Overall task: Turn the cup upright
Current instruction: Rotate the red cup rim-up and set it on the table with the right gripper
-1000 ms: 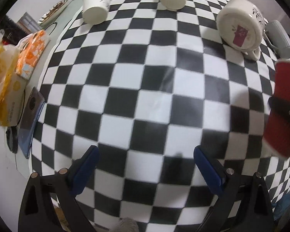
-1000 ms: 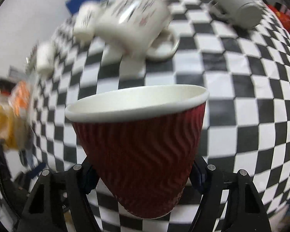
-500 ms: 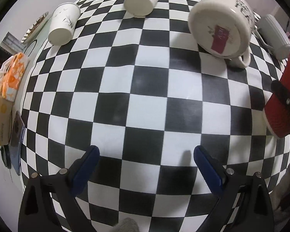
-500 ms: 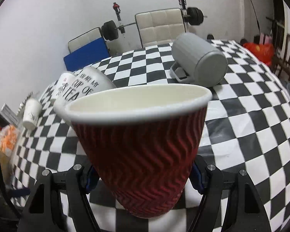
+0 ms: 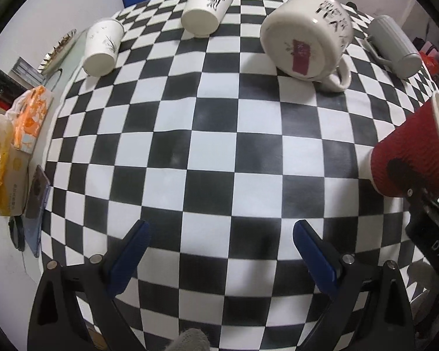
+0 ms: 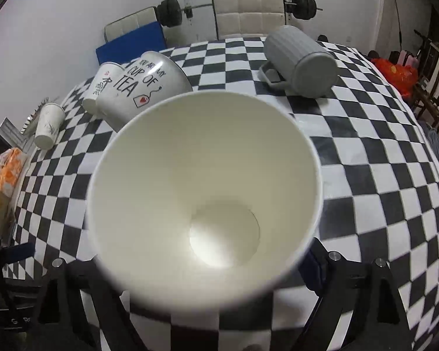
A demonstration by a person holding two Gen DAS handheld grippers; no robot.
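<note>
Between right gripper (image 6: pixel 207 266) jaws: red ripple paper cup (image 5: pixel 409 158) clamped, mouth toward camera, base near checkered tablecloth (image 5: pixel 219 134). Judged step: setting down upright; next needs levelling, then release. Left gripper (image 5: pixel 219 251) spread, empty. Beyond: tea mug (image 6: pixel 143 87) on side.

The red paper cup (image 5: pixel 406 158) has a ribbed matt sleeve and smooth white inside. The teacup (image 5: pixel 305 33) is glossy ceramic; the grey mug (image 6: pixel 300 61) matt, ridged.

Red ribbed cup (image 5: pixel 406 158) with white inside, black-and-white checkered tablecloth (image 5: pixel 213 122), grey mug (image 6: pixel 304 61)
</note>
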